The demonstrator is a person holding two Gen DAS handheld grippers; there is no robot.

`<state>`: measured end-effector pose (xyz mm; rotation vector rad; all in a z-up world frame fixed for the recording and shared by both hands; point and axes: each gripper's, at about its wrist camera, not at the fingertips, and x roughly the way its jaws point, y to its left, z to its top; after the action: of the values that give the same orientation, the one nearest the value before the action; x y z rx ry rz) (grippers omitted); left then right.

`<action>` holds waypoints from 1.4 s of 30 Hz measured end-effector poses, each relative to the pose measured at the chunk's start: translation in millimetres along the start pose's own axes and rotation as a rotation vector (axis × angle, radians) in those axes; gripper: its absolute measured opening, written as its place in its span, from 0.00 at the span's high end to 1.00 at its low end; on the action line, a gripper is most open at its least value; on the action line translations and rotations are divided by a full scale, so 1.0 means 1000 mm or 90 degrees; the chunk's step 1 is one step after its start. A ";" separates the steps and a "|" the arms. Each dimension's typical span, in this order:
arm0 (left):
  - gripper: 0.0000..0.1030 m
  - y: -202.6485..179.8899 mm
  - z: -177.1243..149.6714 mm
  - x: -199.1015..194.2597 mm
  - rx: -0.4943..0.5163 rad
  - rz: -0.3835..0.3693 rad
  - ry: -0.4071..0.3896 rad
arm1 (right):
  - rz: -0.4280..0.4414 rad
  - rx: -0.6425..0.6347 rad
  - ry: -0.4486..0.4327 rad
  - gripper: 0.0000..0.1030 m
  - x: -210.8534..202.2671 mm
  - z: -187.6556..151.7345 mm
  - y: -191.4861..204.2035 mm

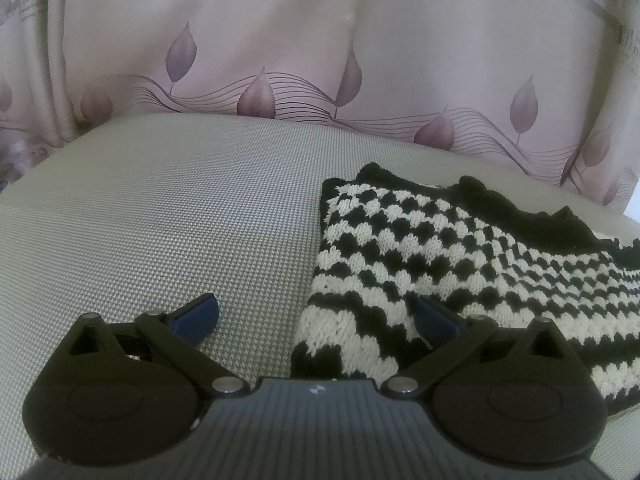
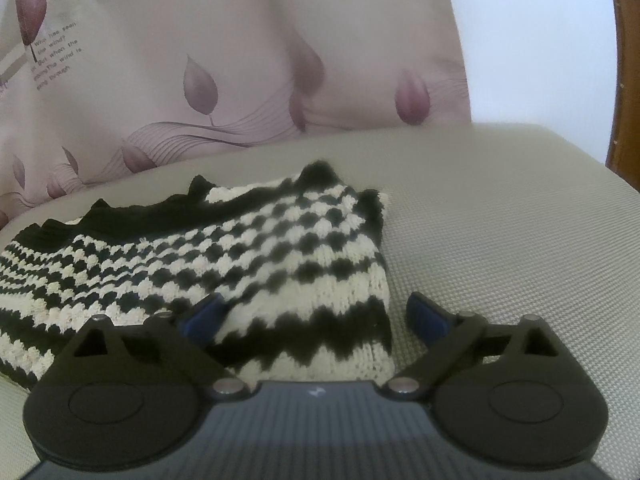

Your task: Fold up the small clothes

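**A:** What sits closest to each camera?

**B:** The tongs themselves. The left gripper [image 1: 316, 316] has its jaws spread wide, blue pads far apart, gripping nothing. One blue pad hangs over bare surface; the other sits over the near left corner of a knitted garment [image 1: 460, 272]. Whether that pad touches the knit, I cannot tell.

**A:** And the other one?

**B:** The right gripper [image 2: 314, 314] is equally wide open and holds nothing. The garment's near right corner lies between its pads, one pad over the knit, the other over the bare surface, neither pressing on it.

**A:** Describe the garment.

**B:** A small black-and-cream knit [image 2: 224, 252], zigzag stripes near the grippers, a checkered pattern further back, and a black scalloped edge along the far side. It lies folded flat, spanning the space between the two grippers.

**A:** What is it resting on?

**B:** A grey woven cushion [image 1: 168, 208]. Behind it hangs a pale pink curtain [image 1: 280, 40] printed with mauve leaves, wavy lines and small lettering.
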<state>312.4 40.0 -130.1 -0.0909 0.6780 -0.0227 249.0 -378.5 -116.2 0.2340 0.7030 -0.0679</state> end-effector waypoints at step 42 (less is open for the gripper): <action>0.18 0.029 0.056 0.054 0.070 -0.244 0.124 | -0.010 -0.003 -0.002 0.01 0.000 0.001 0.000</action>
<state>389.6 70.6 -123.0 -0.1127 0.8446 -0.4419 249.4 -378.4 -115.3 0.2238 0.7016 -0.0813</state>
